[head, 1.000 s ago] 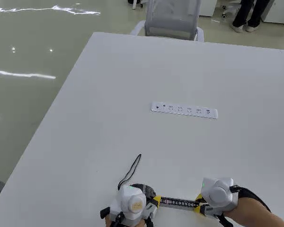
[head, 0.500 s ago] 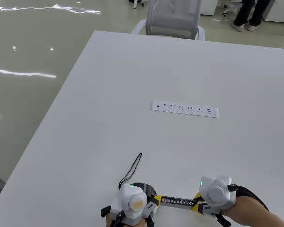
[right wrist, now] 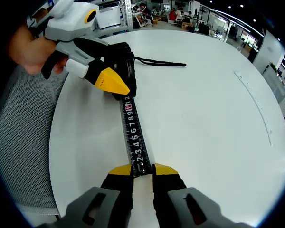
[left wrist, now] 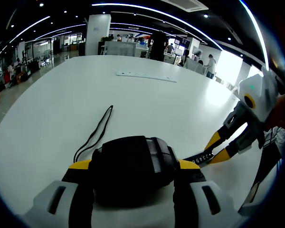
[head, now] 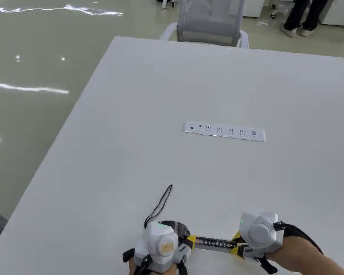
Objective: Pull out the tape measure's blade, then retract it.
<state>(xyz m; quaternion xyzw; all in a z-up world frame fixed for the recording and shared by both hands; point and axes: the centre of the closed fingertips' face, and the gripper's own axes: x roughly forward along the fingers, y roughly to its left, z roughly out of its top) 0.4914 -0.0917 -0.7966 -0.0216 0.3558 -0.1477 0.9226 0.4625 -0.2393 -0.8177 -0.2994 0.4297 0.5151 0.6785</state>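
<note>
Down at the bottom edge of the head view, left of centre, the left gripper [left wrist: 133, 166] is clamped on the black tape measure [head: 173, 228]. The case fills the space between the gripper's yellow-tipped jaws. A thin black wrist cord [head: 159, 206] trails from the case toward the upper left across the white table [head: 132, 114]. The blade [right wrist: 133, 133] runs rightward, flat on the tabletop, to the right gripper [right wrist: 142, 170]. That gripper's jaws are pinched on the blade's end, near the low numbers. Farther up and right of centre lies a white power strip [head: 224, 132], well apart from both grippers. A grey chair [head: 209, 23] stands at the table's top edge.
</note>
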